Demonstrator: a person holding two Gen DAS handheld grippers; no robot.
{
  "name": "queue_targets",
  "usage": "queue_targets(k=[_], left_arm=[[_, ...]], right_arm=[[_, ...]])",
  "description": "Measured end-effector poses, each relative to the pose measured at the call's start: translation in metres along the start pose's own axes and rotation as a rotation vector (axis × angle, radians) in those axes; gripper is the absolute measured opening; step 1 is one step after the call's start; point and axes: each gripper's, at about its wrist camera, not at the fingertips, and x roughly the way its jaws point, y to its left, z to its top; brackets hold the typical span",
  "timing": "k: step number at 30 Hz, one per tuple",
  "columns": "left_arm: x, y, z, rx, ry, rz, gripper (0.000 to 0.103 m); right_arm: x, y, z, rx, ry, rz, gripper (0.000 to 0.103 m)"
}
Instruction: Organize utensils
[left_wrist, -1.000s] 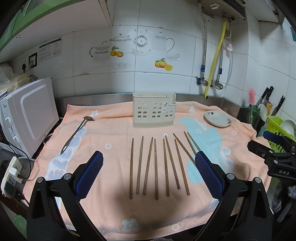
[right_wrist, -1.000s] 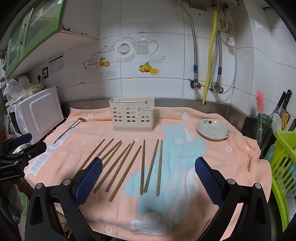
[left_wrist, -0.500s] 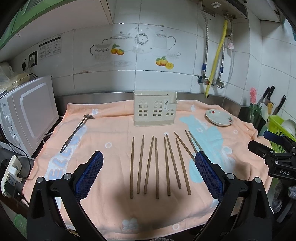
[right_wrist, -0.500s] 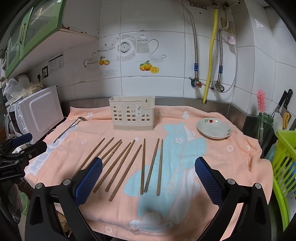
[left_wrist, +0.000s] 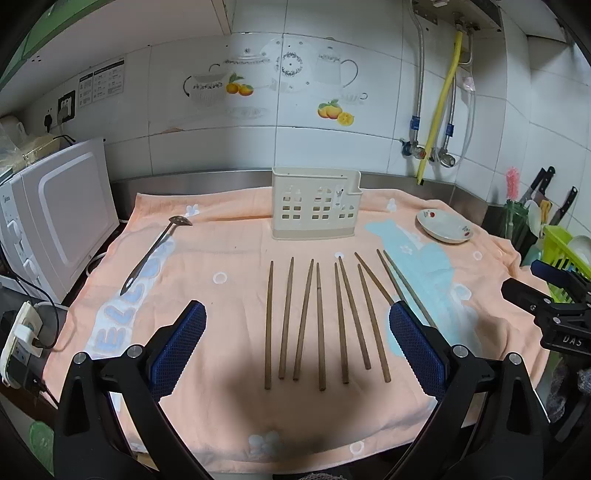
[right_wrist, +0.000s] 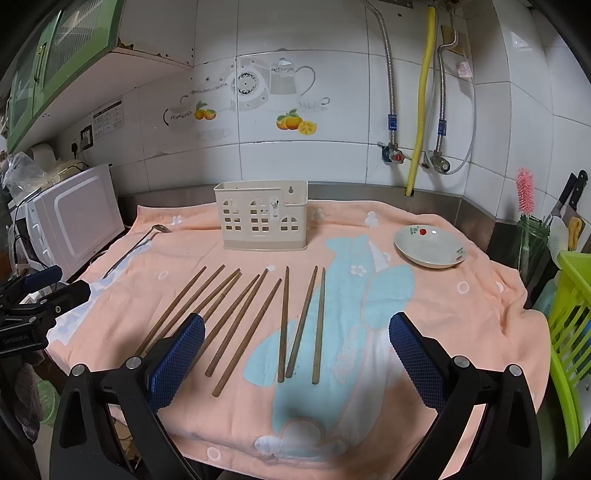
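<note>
Over the last second almost nothing changed: in both wrist views the chopsticks, holder and spoon lay where they had lain a second earlier, and the frames shifted only slightly, as if both grippers had eased a touch closer to the towel. I judged that the task had not begun in earnest; nothing had been lifted yet.

The left gripper (left_wrist: 297, 343) hovered low in its frame with its blue pads spread wide and nothing between them. The right gripper (right_wrist: 297, 343) did the same, fingers wide apart and empty.

The chopsticks (left_wrist: 320, 325) lay in a loose fan at the centre of the left view, all flat on the towel (left_wrist: 229, 254), some nearly touching at their far tips; the rightmost ones ran behind the left gripper's right pad. The holder (left_wrist: 316, 208) stood upright above them, at the upper middle of the frame, seemingly empty, though its inside was hardly visible. The spoon (left_wrist: 155, 254) lay apart at the left, and a dish (left_wrist: 445, 230) sat at the right.

In the right view the chopsticks (right_wrist: 284, 321) reached between the pads. The likely next move was to close on one and carry it to the holder (right_wrist: 264, 218).
</note>
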Motion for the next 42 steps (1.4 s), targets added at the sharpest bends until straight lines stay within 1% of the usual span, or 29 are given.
queue_targets(k=[15, 23, 42], left_arm=[[-0.004, 0.001, -0.009, -0.002, 0.017, 0.002, 0.098], [-0.005, 0.001, -0.022, -0.007, 0.040, 0.000, 0.098], [0.020, 0.009, -0.037, -0.033, 0.114, 0.004, 0.098]], right_arm=[[-0.005, 0.006, -0.006, -0.007, 0.000, 0.011, 0.097], [-0.004, 0.011, -0.017, -0.012, 0.018, 0.019, 0.097], [0.021, 0.015, -0.027, -0.004, 0.072, 0.040, 0.097]])
